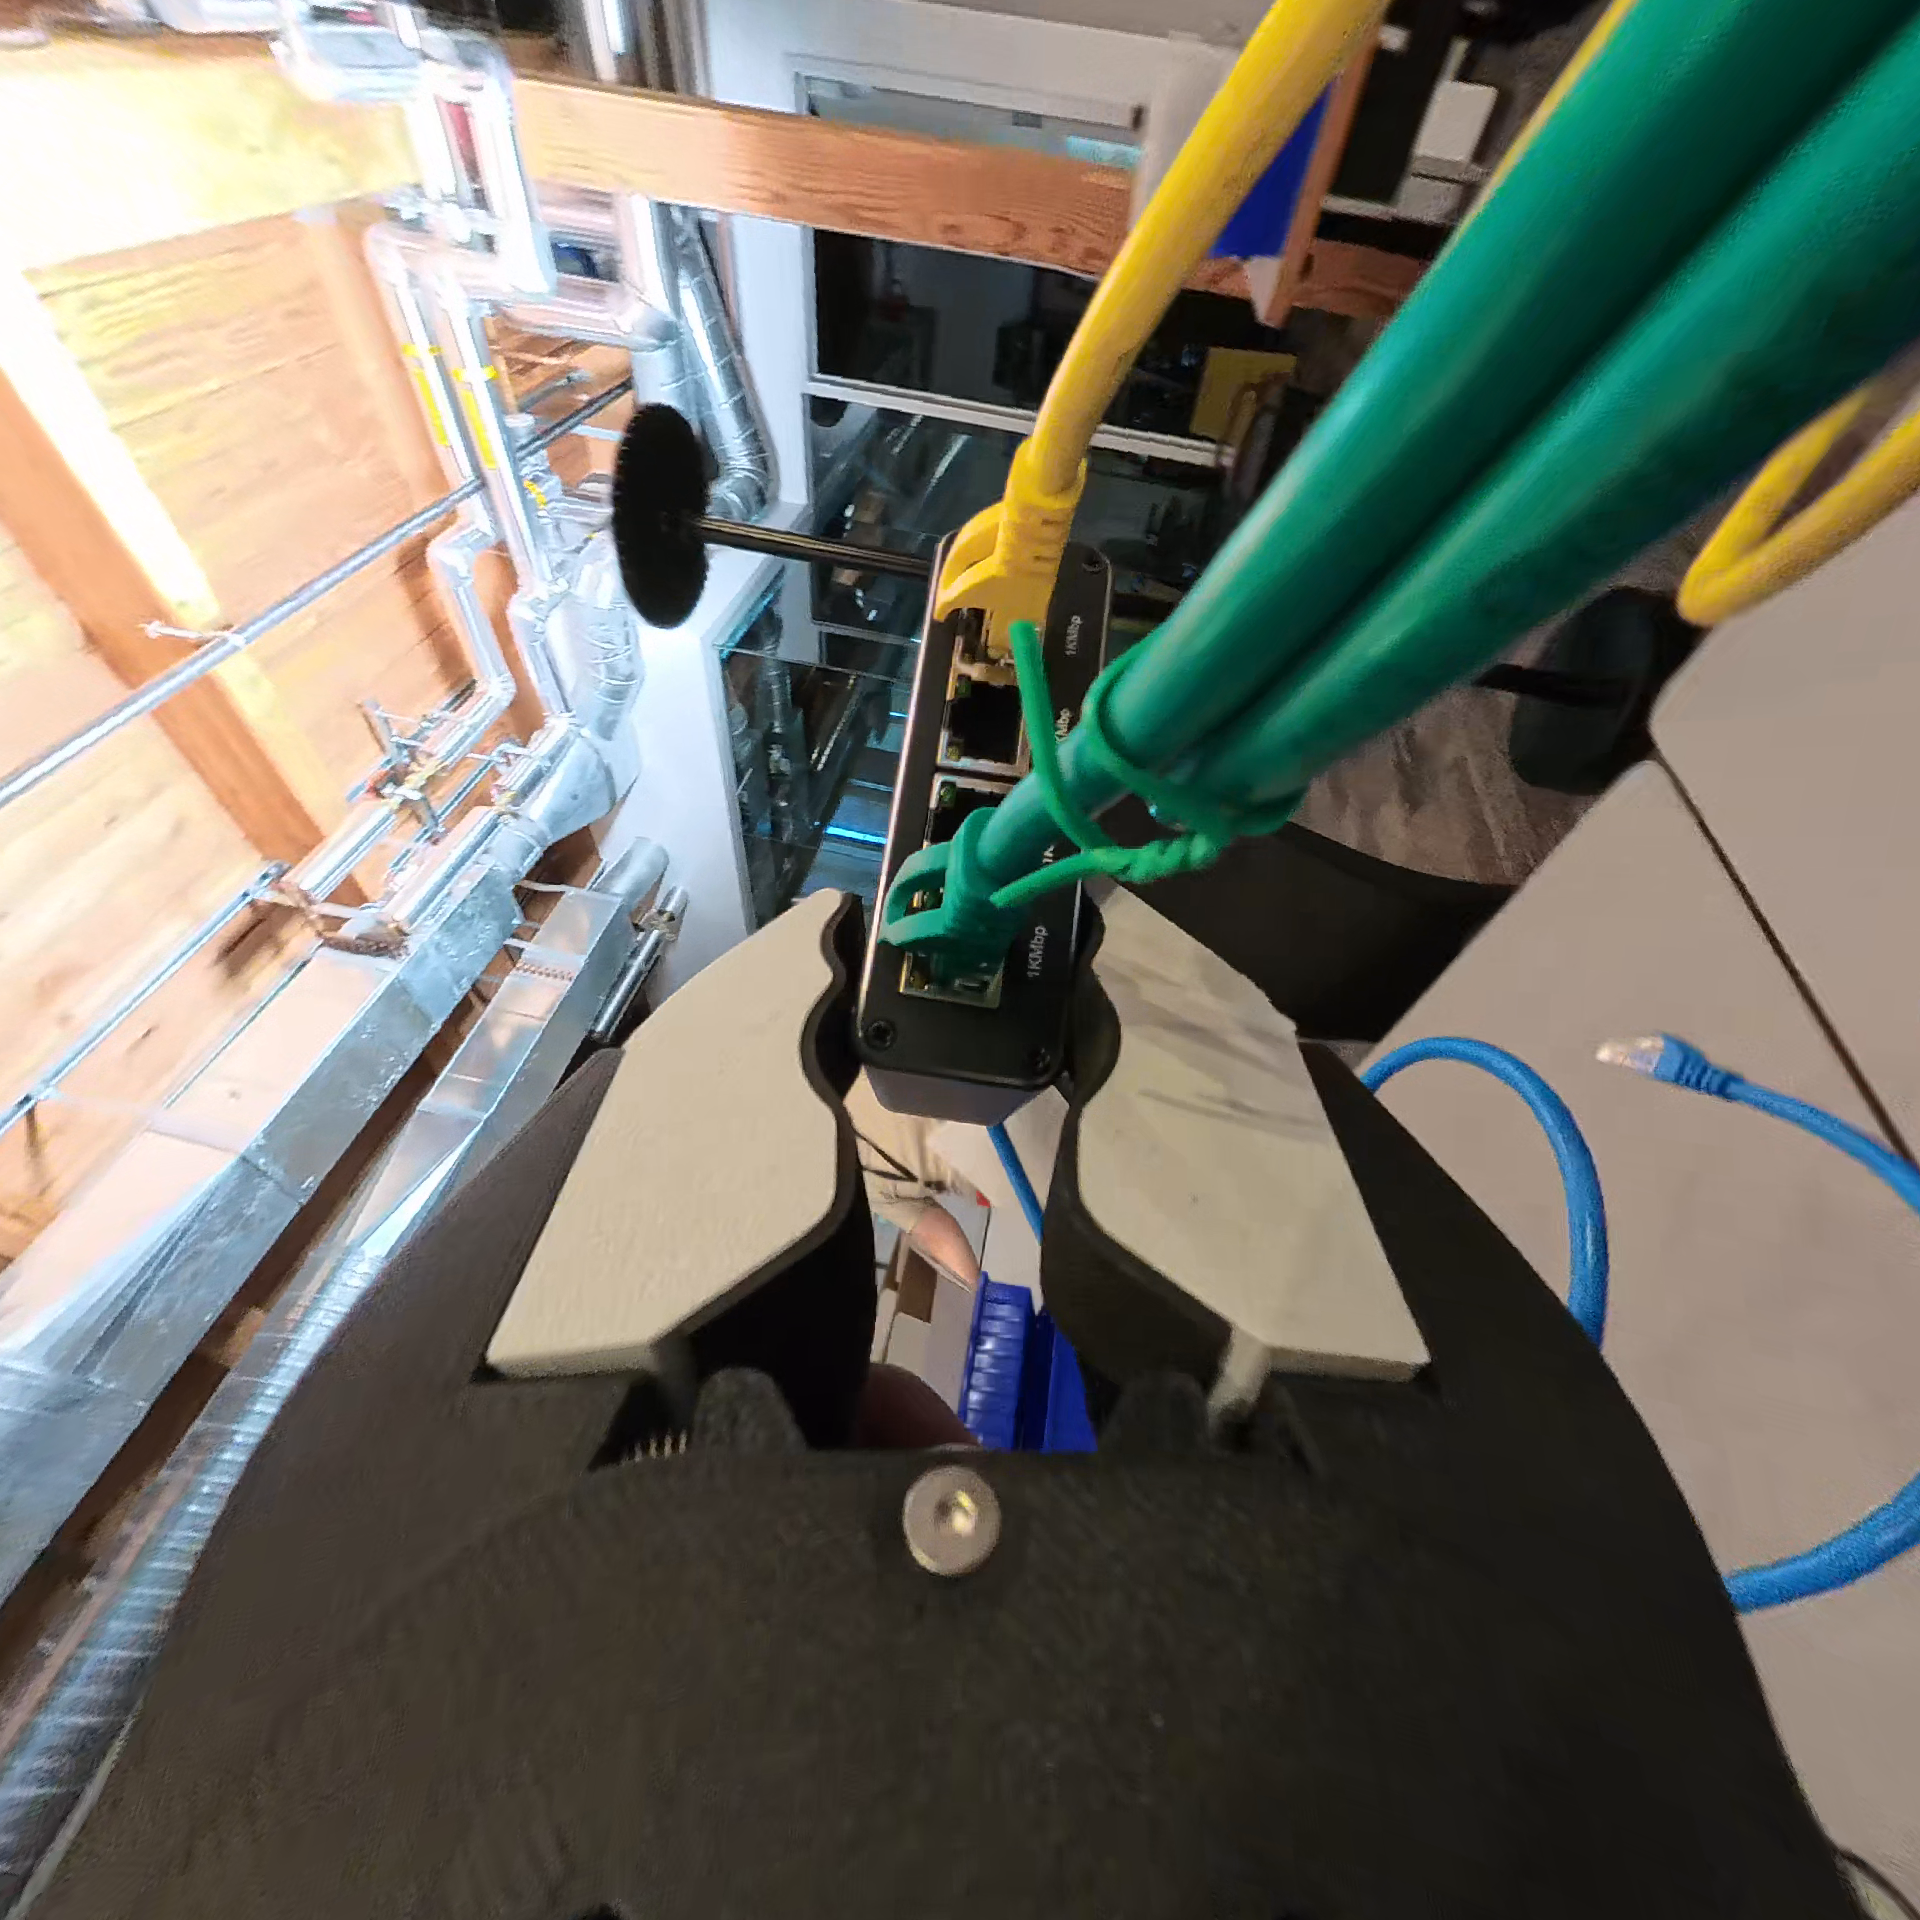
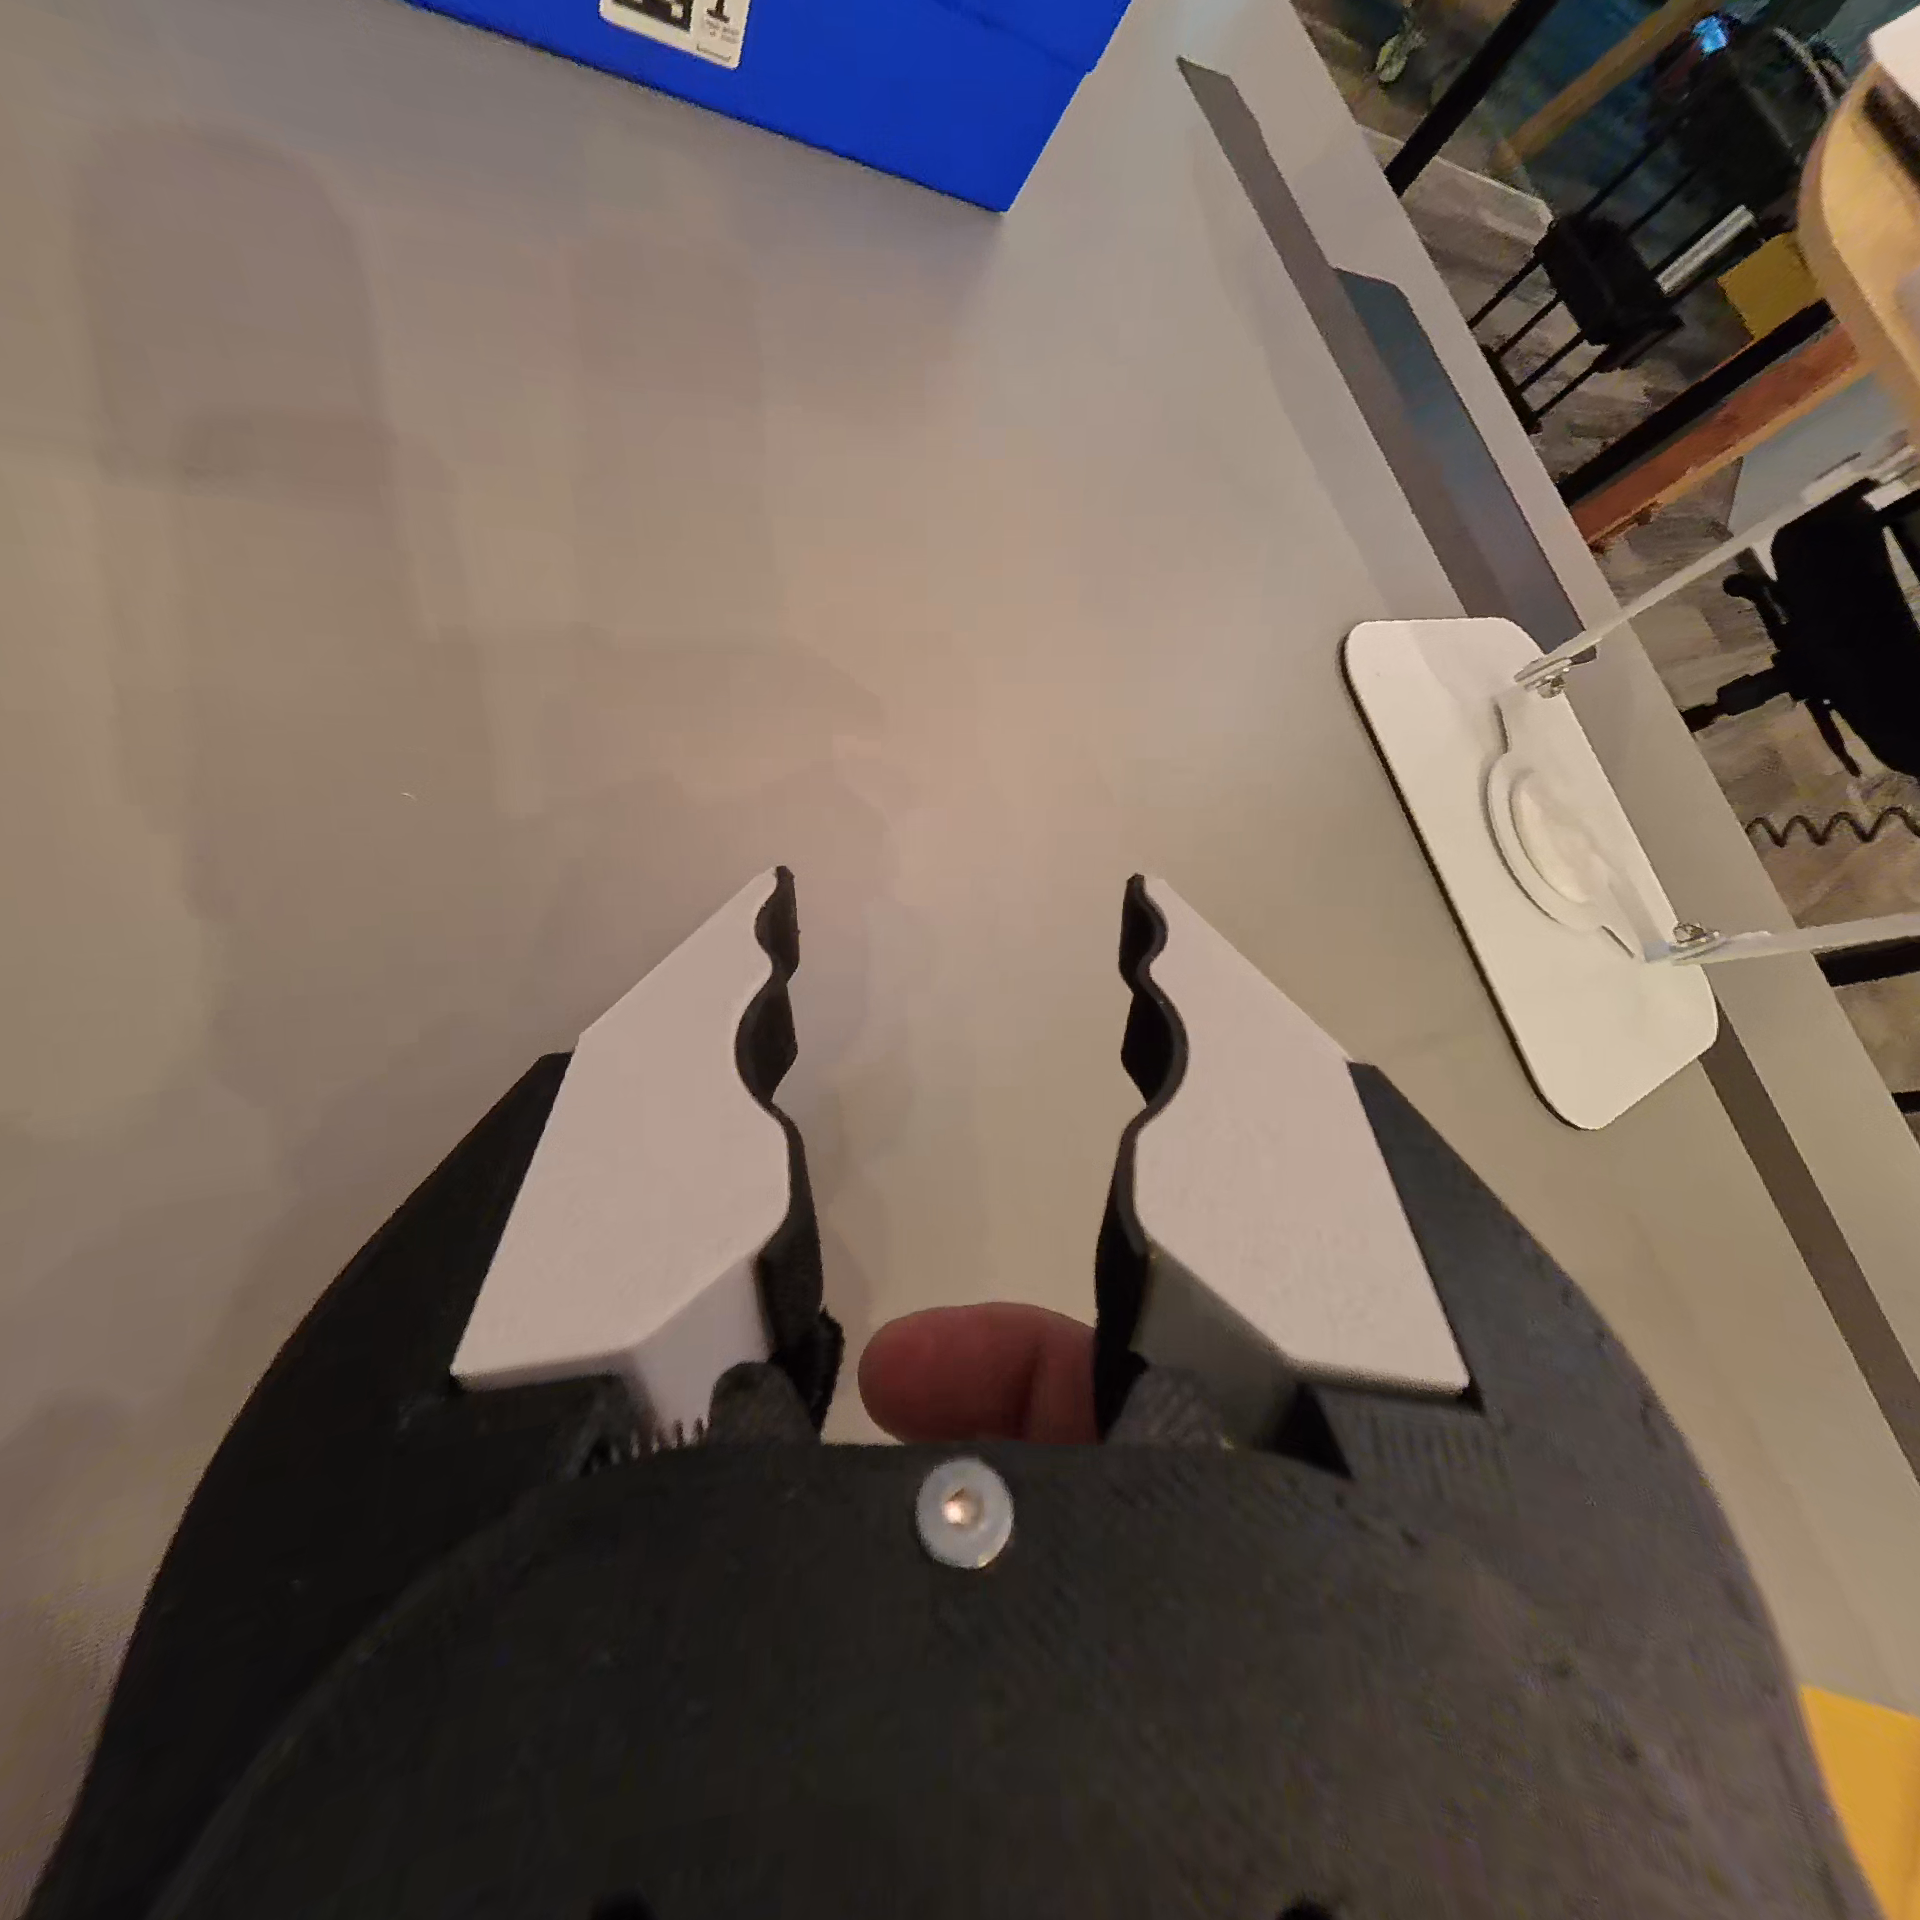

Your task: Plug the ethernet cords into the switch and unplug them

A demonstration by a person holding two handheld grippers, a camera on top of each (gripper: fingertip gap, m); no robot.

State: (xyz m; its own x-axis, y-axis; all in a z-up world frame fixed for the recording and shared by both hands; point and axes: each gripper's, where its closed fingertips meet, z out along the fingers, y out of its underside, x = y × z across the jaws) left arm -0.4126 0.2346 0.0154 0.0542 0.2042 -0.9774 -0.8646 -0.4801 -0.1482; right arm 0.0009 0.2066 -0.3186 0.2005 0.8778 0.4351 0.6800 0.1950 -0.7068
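The left tongs [image 1: 971, 997] pinch the near end of the black switch [image 1: 987, 831], which is lifted clear of the table and points away from the camera, its row of ports facing up in the left wrist view. A green cord [image 1: 1455, 499], bundled with a green twist tie [image 1: 1101, 831], is plugged into the port nearest the tongs. A yellow cord [image 1: 1132, 301] sits in the port at the far end; the ports between them stand open. A blue cord [image 1: 1579, 1195] lies looped on the grey table [image 1: 1558, 1351] to the right, its clear plug [image 1: 1652, 1060] free and well apart from the switch.

The right tongs [image 2: 956, 883] are spread wide over bare grey table [image 2: 520, 520] with nothing between them; a fingertip [image 2: 966, 1371] shows at their base. A blue box [image 2: 831, 83] lies at the far end of the table, and a white pad [image 2: 1434, 748] sits near the right edge.

Beyond the switch are wooden beams [image 1: 810, 177] and silver ducting [image 1: 717, 343], blurred.
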